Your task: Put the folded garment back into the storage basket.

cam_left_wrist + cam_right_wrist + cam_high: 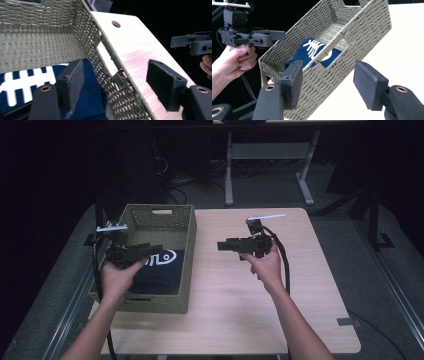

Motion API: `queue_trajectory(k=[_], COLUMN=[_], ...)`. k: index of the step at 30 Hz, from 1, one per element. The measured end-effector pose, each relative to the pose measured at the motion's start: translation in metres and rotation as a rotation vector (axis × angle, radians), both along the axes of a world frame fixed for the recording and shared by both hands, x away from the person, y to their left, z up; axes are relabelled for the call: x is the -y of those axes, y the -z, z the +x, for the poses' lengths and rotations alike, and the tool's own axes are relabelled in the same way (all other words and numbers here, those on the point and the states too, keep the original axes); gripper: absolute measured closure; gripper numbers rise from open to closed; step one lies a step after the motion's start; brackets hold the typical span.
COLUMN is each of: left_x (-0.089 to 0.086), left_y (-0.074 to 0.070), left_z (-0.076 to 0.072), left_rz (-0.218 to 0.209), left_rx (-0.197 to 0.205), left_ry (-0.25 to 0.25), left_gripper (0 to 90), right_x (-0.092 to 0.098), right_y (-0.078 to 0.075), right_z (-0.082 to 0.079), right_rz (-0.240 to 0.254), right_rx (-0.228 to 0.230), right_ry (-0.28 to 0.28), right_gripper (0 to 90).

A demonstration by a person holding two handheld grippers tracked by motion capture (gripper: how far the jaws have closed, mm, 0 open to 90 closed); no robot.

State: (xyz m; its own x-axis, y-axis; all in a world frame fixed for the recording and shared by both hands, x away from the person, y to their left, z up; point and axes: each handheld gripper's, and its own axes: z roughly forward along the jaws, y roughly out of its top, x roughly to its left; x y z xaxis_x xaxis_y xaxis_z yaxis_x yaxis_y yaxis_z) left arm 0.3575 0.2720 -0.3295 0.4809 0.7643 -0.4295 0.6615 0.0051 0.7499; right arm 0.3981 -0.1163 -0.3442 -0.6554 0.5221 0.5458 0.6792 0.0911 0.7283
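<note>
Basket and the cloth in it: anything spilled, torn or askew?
Nothing stands out. The woven basket sits upright at the table's left edge, and the navy printed cloth lies folded inside. Both grippers are open, holding nothing.

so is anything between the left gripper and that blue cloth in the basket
Nothing covers the blue cloth; the basket is open on top. The left gripper straddles the basket's side wall, though: one pad inside over the cloth, the other outside above the table.

The left gripper (152, 248) sits at about 9 o'clock, held level in the left hand (117, 276), pointing toward 3 o'clock, jaws spread wide. The right gripper (221, 245) is near centre, pointing toward 9 o'clock, gripped by the right hand (265, 265), jaws also parted.
</note>
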Motion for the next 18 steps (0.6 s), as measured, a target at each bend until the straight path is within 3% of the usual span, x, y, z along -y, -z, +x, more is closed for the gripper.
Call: queue_trajectory(k=[18], left_x=[0.055], left_y=[-0.002], left_z=[0.001], left_rz=[0.028], left_rx=[0.011], left_ry=[0.074], left_gripper=[26.4], right_x=[0.055], right_y=[0.005], right_z=[-0.014], right_rz=[0.014], right_rx=[-0.004], right_ry=[0.063], right_gripper=[39.2])
